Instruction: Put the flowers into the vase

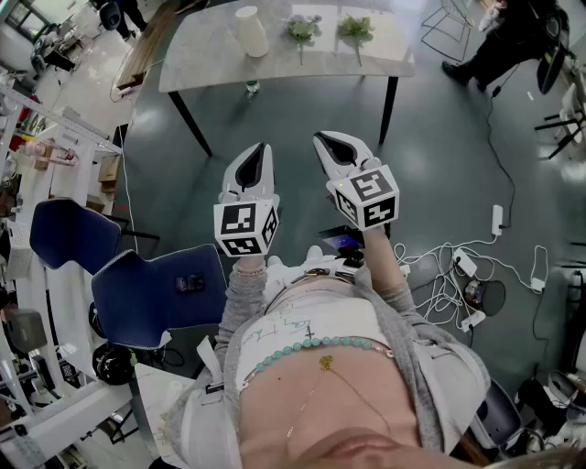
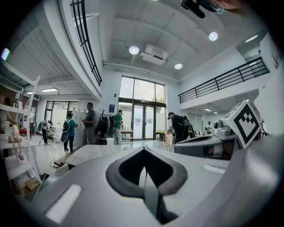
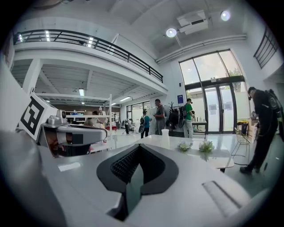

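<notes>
A white vase (image 1: 251, 30) stands at the left of a pale table (image 1: 211, 64) far ahead of me. Two flower bunches (image 1: 301, 27) (image 1: 355, 27) lie to its right. My left gripper (image 1: 265, 147) and right gripper (image 1: 320, 137) hang side by side in the air, well short of the table, both shut and empty. The right gripper view shows the vase (image 3: 165, 133) and both bunches (image 3: 183, 146) (image 3: 206, 146) beyond its closed jaws (image 3: 138, 146). In the left gripper view the vase (image 2: 110, 142) stands past the closed jaws (image 2: 143, 149).
Blue chairs (image 1: 156, 284) stand close at my left beside white shelving (image 1: 37, 147). Cables and power strips (image 1: 458, 275) lie on the floor at the right. A person in black (image 1: 504, 41) is beyond the table's right end. A bottle (image 1: 251, 88) stands under the table.
</notes>
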A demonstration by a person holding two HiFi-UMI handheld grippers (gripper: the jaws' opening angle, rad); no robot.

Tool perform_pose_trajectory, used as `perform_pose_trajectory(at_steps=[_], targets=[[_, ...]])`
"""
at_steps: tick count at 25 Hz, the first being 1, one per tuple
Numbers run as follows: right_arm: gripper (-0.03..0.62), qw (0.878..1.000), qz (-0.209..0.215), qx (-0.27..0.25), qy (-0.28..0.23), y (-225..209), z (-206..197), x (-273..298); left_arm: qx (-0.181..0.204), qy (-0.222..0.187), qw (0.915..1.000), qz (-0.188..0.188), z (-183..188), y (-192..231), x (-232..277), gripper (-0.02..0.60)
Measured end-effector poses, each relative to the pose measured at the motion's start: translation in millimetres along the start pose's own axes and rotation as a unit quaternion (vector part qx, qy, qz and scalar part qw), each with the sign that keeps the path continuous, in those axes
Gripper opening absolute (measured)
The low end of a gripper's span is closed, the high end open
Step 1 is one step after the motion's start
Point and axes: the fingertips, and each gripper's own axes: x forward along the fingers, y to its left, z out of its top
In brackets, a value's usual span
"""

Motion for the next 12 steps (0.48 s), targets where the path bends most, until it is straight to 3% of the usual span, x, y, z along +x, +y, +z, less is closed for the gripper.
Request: perform_pose_trajectory(at_steps=[12], targets=[[0.025, 1.0, 0.009, 0.002, 0.007, 0.0, -3.8, 5.8, -0.006, 0.019, 0.9998, -0.001, -9.3, 6.0, 1.5, 0.002]])
